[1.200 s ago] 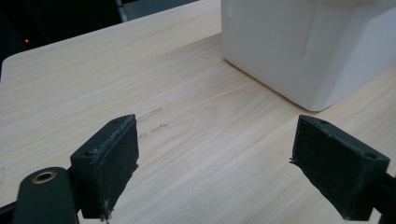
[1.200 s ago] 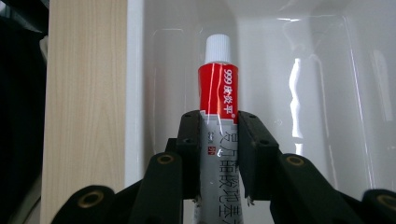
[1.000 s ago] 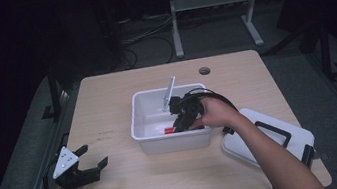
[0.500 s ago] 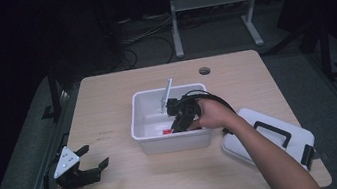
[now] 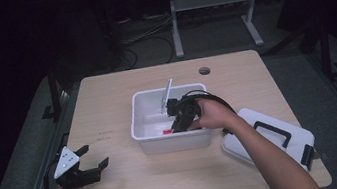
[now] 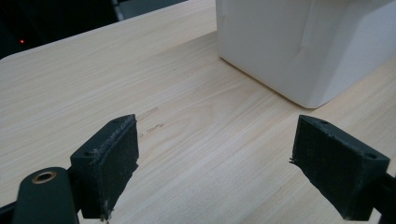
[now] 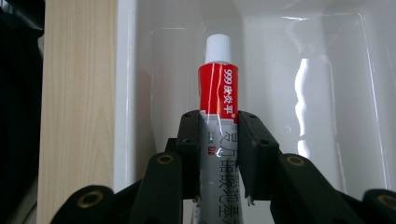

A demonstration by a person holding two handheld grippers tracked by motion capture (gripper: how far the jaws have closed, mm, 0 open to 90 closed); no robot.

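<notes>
Right gripper pinching a tube inside the white bin; left gripper idle at the desk's near-left corner.

Your right gripper (image 5: 176, 119) reaches into the white rectangular plastic bin (image 5: 139, 110) at the middle of the light wood desk (image 5: 106, 98), and its jaws are pinched on the silver and red squeeze tube with a white ribbed cap (image 7: 217, 91). In the right gripper view the tube's capped end projects past the jaws toward the bin's wall, low inside the bin. Your left gripper (image 5: 88, 159) sits low over the near-left corner of the desk, well apart from the bin, with its jaws spread wide and nothing between them; in the left gripper view bare desk lies between the pads. A white plastic lid with a black handle (image 5: 273, 134) lies at the desk's right edge, just beside your right forearm.
</notes>
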